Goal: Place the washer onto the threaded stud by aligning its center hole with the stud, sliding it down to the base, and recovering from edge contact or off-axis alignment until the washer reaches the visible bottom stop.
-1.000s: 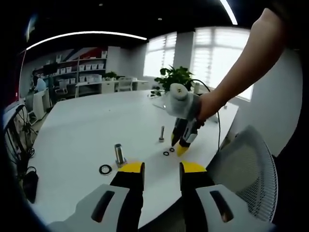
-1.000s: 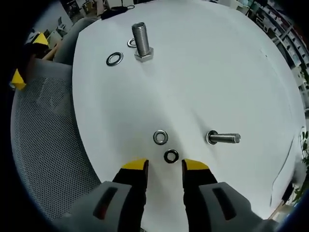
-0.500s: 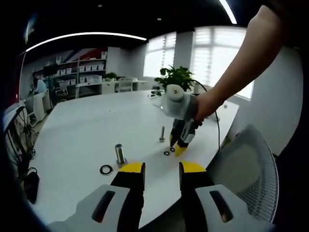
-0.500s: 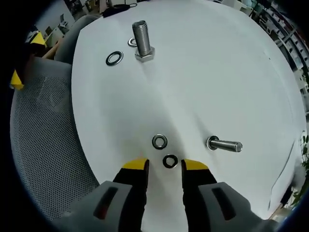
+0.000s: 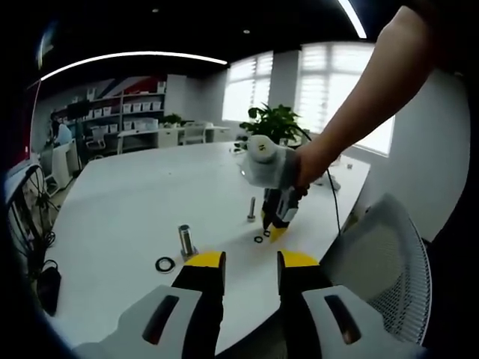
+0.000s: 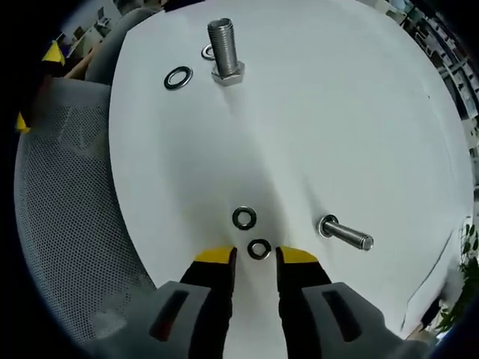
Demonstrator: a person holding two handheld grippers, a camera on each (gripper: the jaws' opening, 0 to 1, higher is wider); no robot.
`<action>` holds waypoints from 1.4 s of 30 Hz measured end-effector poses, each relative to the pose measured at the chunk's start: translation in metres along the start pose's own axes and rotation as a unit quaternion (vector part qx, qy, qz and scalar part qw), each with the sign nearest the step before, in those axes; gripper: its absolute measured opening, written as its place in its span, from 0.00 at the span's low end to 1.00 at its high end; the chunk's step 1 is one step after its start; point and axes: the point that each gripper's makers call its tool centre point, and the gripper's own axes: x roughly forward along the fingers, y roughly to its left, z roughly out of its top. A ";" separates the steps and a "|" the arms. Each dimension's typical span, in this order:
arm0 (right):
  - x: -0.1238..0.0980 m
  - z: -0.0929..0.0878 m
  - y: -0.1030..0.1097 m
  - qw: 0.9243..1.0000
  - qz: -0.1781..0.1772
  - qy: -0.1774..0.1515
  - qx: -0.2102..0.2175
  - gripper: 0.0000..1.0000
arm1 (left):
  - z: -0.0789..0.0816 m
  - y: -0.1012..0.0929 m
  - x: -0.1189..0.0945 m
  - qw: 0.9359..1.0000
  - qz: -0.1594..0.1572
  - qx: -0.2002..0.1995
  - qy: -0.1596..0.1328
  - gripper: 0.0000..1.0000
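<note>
The right gripper hangs low over the white table with its yellow-tipped jaws a little way apart and nothing held between them. A small dark washer lies flat on the table right between the tips. A second small washer lies just past it, toward 11 o'clock. The thin threaded stud stands on the table at about 3 o'clock from the washer, near but not touching. Far off at 12 o'clock stands a big bolt with a larger washer beside it. In the left gripper view, the left gripper waits back by the table edge, jaws apart and empty, looking at the right gripper and the thin stud. The step in hand looks like picking up the near washer. To do it well, the jaws should go down with one on each side of the ring and close on its rim, not its hole. A flat ring is hard to pinch, so the tips need to touch the table first. The other small washer sits close, so the jaws must not bump it.
</note>
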 end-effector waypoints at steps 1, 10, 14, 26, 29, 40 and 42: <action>0.000 0.000 0.001 1.000 0.000 0.001 -0.004 0.23 | 0.000 0.000 0.000 1.000 0.000 -0.001 0.000 0.26; -0.001 0.001 0.001 1.000 -0.008 0.006 -0.004 0.18 | 0.001 0.000 0.000 1.000 -0.001 -0.002 -0.002 0.26; 0.001 0.001 0.000 1.000 -0.011 0.009 -0.003 0.15 | 0.000 0.000 0.000 1.000 -0.001 -0.003 -0.002 0.26; 0.002 0.001 -0.002 1.000 -0.007 0.012 0.001 0.15 | 0.000 0.003 0.001 1.000 0.009 -0.003 0.001 0.26; 0.000 0.001 -0.002 1.000 -0.001 0.011 0.007 0.15 | -0.001 0.005 0.002 1.000 0.015 -0.003 0.003 0.26; 0.001 0.001 -0.002 1.000 -0.008 0.012 0.022 0.14 | -0.007 0.012 0.004 0.999 0.034 -0.008 0.019 0.25; 0.000 0.000 -0.001 1.000 -0.013 0.010 0.024 0.14 | -0.009 0.013 0.004 0.999 0.037 -0.007 0.023 0.25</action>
